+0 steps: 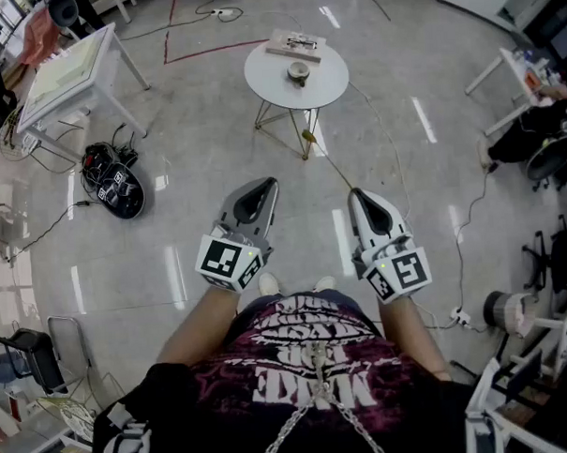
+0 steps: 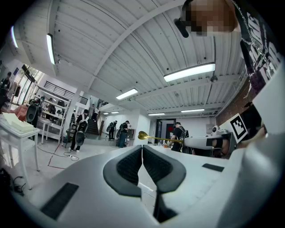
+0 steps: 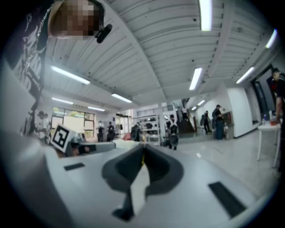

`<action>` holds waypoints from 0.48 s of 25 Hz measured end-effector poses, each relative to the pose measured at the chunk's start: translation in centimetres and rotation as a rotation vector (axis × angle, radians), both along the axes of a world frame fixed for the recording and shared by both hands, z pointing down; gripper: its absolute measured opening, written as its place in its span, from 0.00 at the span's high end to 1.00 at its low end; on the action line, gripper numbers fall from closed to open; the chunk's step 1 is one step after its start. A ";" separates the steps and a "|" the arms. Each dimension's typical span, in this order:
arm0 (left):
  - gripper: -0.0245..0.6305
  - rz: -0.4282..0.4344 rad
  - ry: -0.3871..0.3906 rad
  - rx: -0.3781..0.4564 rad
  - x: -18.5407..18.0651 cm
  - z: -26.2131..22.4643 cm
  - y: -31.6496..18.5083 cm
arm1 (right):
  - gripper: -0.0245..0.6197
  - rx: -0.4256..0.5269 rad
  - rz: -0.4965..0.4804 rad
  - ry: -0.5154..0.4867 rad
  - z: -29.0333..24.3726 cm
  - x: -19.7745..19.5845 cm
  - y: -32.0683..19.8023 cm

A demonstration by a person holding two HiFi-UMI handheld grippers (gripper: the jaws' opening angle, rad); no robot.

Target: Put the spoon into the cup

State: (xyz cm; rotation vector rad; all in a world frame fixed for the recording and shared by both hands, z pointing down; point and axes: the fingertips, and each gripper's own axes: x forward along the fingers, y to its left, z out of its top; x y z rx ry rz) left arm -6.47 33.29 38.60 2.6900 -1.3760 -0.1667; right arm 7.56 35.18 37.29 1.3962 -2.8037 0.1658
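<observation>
Gold spoon (image 1: pixel 329 162) sticks out level from the right gripper (image 1: pixel 359 195), whose jaws are clamped on its handle. Left gripper (image 1: pixel 262 185) is closed and empty. Far ahead, the cup (image 1: pixel 298 74) sits on the round white table (image 1: pixel 263 81).

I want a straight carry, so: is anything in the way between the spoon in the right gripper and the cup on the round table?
Nothing visible. The spoon, held by the right gripper, points toward the cup across the floor. A flat box on the round table lies beyond the cup.
</observation>
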 end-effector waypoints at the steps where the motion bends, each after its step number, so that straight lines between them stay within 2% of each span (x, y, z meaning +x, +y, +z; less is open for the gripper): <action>1: 0.91 0.000 -0.002 0.005 -0.4 -0.1 0.0 | 0.91 -0.003 0.005 -0.003 0.0 -0.3 0.1; 7: 0.91 -0.002 -0.001 0.028 -2.2 0.1 -0.9 | 0.91 -0.011 0.004 -0.008 -0.1 -1.8 0.6; 12: 0.91 0.013 0.027 -0.018 -3.5 1.7 -1.5 | 0.91 -0.034 0.004 -0.034 0.4 -3.1 0.3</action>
